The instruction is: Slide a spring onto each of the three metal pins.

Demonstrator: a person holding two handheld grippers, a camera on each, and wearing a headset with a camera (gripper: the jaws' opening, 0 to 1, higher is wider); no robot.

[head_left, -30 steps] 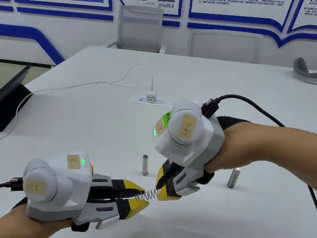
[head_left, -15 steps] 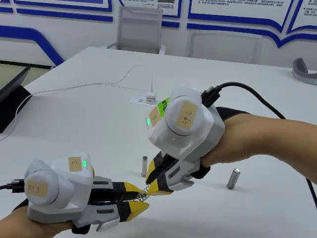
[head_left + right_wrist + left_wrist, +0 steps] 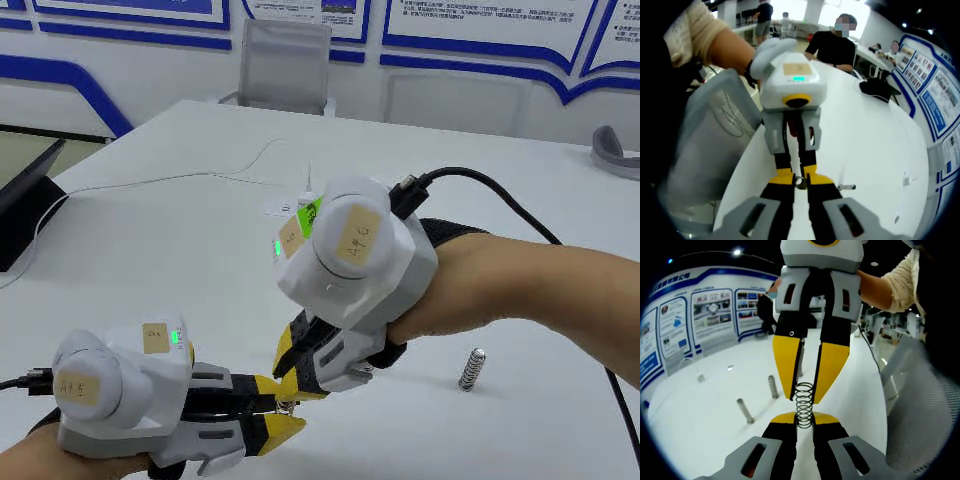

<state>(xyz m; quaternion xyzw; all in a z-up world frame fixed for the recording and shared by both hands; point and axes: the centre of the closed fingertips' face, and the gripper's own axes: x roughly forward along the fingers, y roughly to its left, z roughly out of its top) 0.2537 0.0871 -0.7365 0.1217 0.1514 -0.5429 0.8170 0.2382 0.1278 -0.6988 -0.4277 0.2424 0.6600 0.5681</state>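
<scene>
Wire spring (image 3: 804, 399), seemingly in left gripper (image 3: 804, 420).

A thin coiled spring (image 3: 804, 405) is held aloft, and a bare pin (image 3: 745, 411) stands upright nearby.

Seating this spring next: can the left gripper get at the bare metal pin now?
Probably not yet: the right gripper flanks the spring the left gripper holds. Table toward the bare metal pin looks free.

1. Large white table (image 3: 150, 240).
2. Grey mesh-back chair (image 3: 284, 62) at the table's far edge.
3. White power strip (image 3: 283, 208) on the table, with a thin white cable (image 3: 150, 180) trailing left.
4. Black flat screen (image 3: 25, 205) at the left edge.
5. Blue-trimmed wall boards (image 3: 470, 20) behind.
6. Person in a black shirt (image 3: 832, 47), seated.
</scene>
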